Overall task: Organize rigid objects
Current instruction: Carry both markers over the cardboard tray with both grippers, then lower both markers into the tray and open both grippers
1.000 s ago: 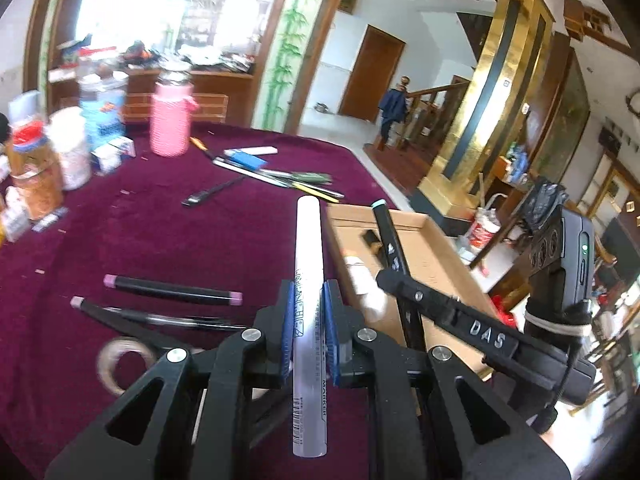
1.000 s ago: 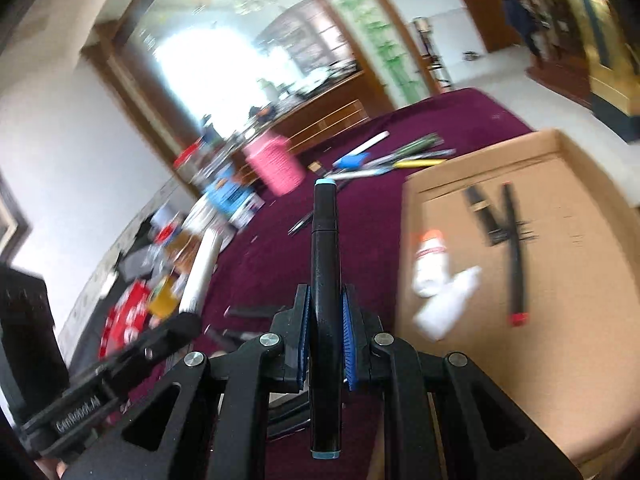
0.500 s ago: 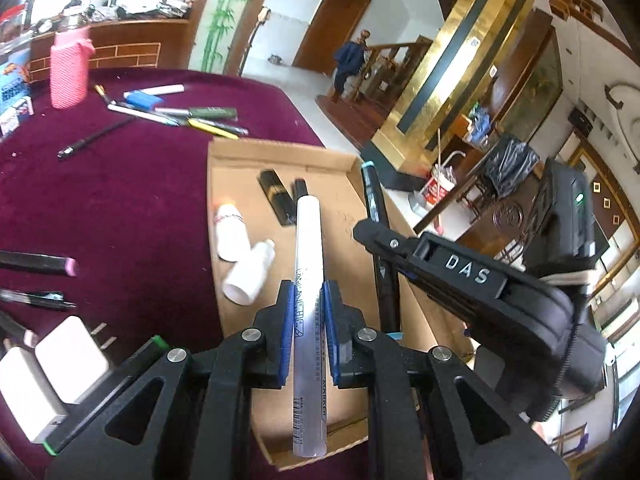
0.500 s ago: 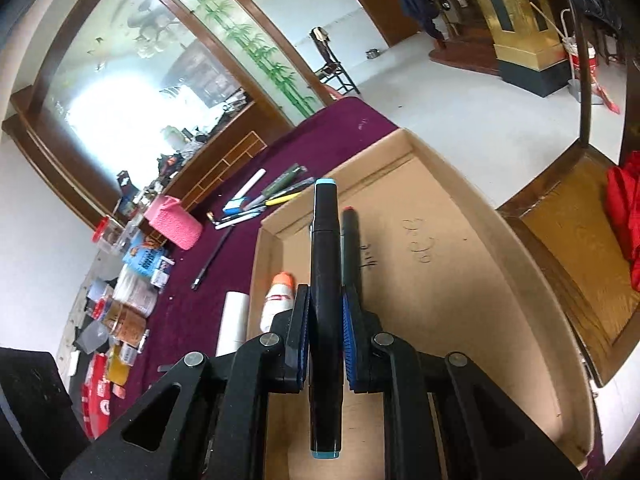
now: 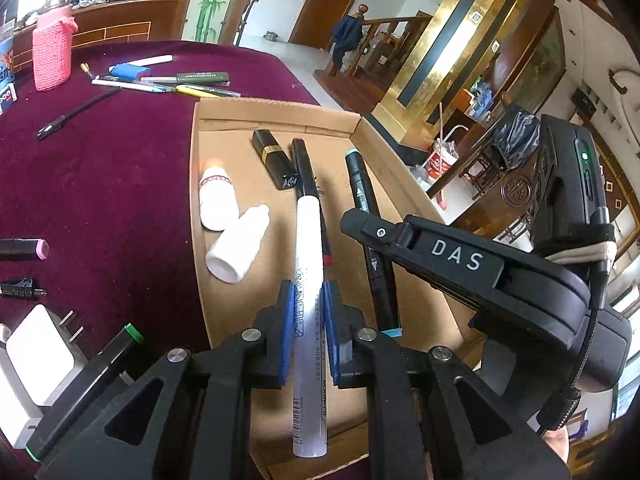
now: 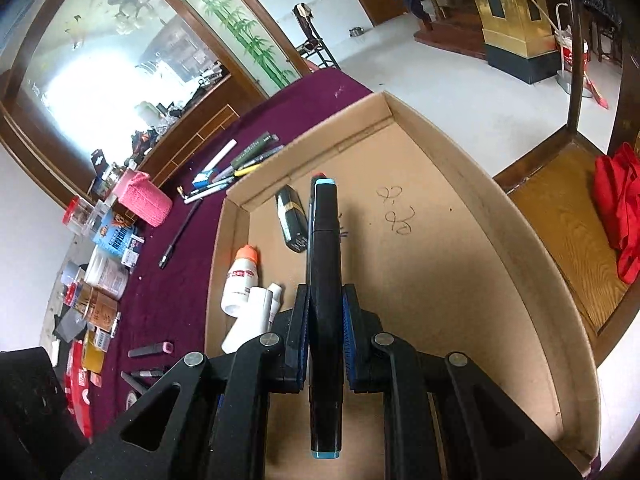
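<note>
While poised above the cardboard box (image 5: 276, 110), left gripper (image 5: 308, 332) clamped on a white marker (image 5: 308, 264), right gripper (image 6: 326, 336) clamped on a black marker (image 6: 325, 264). Already lying in the box: two white bottles (image 5: 236, 244), a lipstick (image 5: 275, 159), another black pen (image 5: 304, 168).

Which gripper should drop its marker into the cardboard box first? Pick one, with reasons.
Right, probably. The right gripper holds its black marker over bare box floor. The left gripper holds its white marker above a black pen already lying there.
</note>
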Tool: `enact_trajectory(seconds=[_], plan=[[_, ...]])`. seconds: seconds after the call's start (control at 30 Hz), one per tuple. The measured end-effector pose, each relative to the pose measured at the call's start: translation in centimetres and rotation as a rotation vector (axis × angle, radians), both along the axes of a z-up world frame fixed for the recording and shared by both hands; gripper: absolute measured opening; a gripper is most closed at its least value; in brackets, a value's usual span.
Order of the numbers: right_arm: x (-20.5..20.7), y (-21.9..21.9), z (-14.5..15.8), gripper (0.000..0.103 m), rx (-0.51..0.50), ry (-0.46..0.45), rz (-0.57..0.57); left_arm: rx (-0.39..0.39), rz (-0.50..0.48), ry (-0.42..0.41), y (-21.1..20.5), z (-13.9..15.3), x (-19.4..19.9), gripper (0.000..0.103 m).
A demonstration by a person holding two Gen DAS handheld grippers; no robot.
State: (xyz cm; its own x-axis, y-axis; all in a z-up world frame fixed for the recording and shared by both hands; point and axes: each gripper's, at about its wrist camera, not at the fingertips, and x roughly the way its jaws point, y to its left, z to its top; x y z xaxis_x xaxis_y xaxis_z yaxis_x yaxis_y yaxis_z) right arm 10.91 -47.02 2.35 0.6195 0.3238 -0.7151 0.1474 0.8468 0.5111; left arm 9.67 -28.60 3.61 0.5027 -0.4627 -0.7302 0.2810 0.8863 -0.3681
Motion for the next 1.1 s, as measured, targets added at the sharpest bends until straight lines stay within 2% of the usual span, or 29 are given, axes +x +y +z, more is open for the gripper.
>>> enact_trajectory(seconds=[0.33,0.67,0.93,1.03,1.1], plan=[[0.2,0.9,-0.4,0.015,-0.061,0.027,0.025,0.037,0.015,0.033,-0.1,-1.0,0.5,0.011],[0.2,0.9,-0.4,0.015,-0.056,0.040,0.020,0.066,-0.004,0.015,-0.5,-1.3,0.6,0.011],[0.0,0.7,0.0,0.017,-0.047,0.015,0.004,0.076,-0.018,0.008,-0.7,-1.3,0.4,0.012],[-0.3,0.6,0.6,0.017,-0.054,-0.009,-0.012,0.067,-0.021,0.006,-0.7,-1.0,0.2,0.021],[-0.5,0.6,0.9,0.017,-0.056,-0.028,-0.023,0.070,-0.009,-0.014,-0.6,-0.5,-0.1,0.036]])
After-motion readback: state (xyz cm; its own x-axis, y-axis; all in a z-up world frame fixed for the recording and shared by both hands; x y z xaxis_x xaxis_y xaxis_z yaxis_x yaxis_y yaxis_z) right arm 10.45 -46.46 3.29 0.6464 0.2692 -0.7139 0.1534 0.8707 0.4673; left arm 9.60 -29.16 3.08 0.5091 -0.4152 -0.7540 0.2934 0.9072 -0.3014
